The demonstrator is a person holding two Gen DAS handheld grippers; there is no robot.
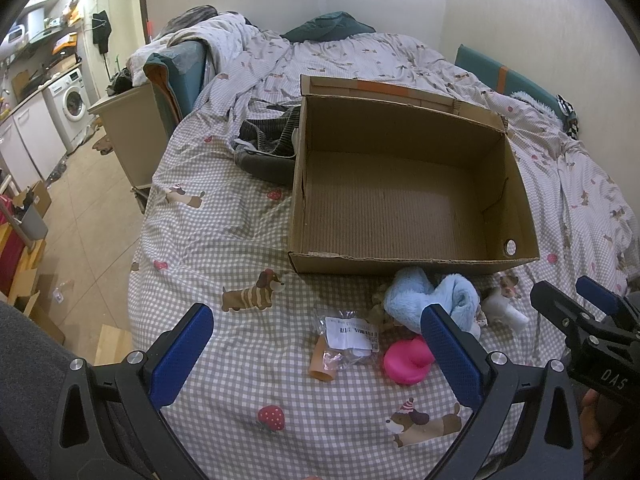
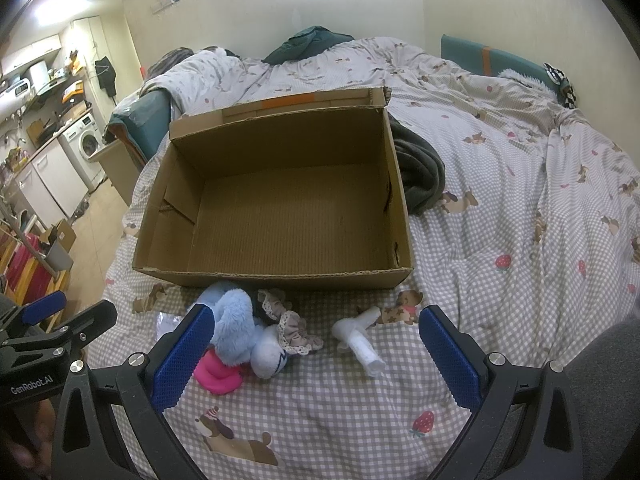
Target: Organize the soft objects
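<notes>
An open, empty cardboard box [image 1: 400,200] [image 2: 280,208] sits on the checked bed cover. In front of it lie a light blue fluffy toy [image 1: 424,300] [image 2: 236,328], a pink round toy [image 1: 408,360] [image 2: 218,374], a white sock with a frilly scrunchie [image 2: 276,344], a white plastic piece [image 2: 360,338] [image 1: 508,308] and a clear packet with a label [image 1: 348,336]. My left gripper [image 1: 316,340] is open above the packet. My right gripper [image 2: 316,340] is open above the sock and white piece. The right gripper also shows at the right of the left view [image 1: 576,300].
A dark grey garment [image 1: 268,148] [image 2: 420,168] lies beside the box. A rumpled duvet and teal cushions [image 2: 492,56] are at the head of the bed. The bed edge drops to the floor at left, with a washing machine [image 1: 72,100] beyond.
</notes>
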